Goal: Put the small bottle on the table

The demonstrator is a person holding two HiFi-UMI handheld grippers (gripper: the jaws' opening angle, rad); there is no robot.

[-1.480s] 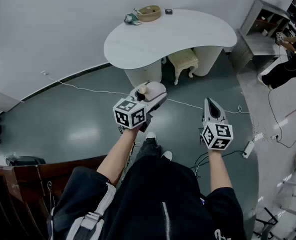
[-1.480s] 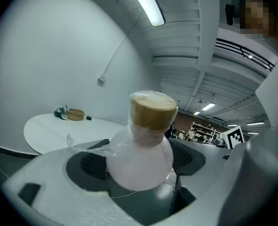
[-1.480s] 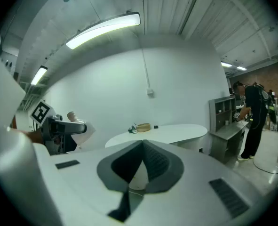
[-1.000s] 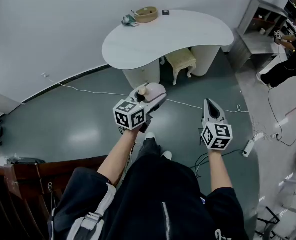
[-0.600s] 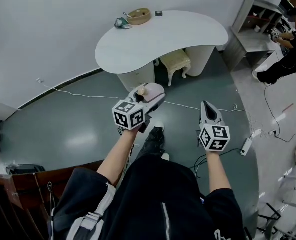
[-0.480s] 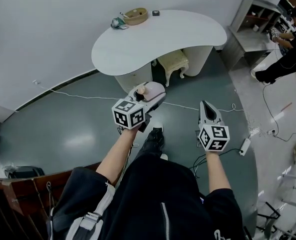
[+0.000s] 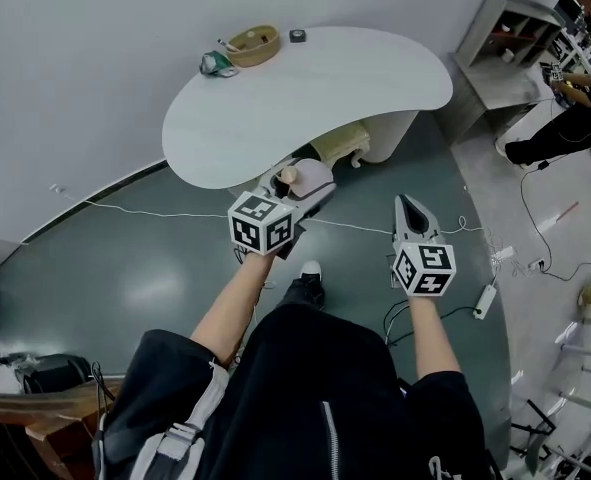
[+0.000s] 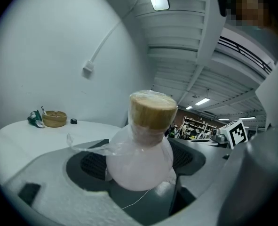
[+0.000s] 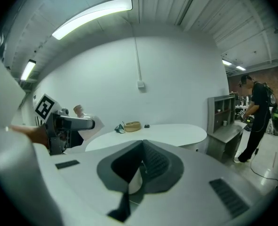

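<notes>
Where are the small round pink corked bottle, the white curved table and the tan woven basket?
small round pink corked bottle (image 8: 139, 164): left gripper view, on its bulb.
white curved table (image 7: 325, 88): head view, bare top.
tan woven basket (image 7: 253, 55): head view, its side wall.

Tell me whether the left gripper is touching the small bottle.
Touching. The left gripper view shows the small bottle wedged between the jaws of the left gripper, its round body pressed against both sides.

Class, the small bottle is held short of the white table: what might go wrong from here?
The round, film-wrapped small bottle might slip from the left gripper before it reaches the table. The white cable lying across the floor ahead is a trip hazard.
</notes>
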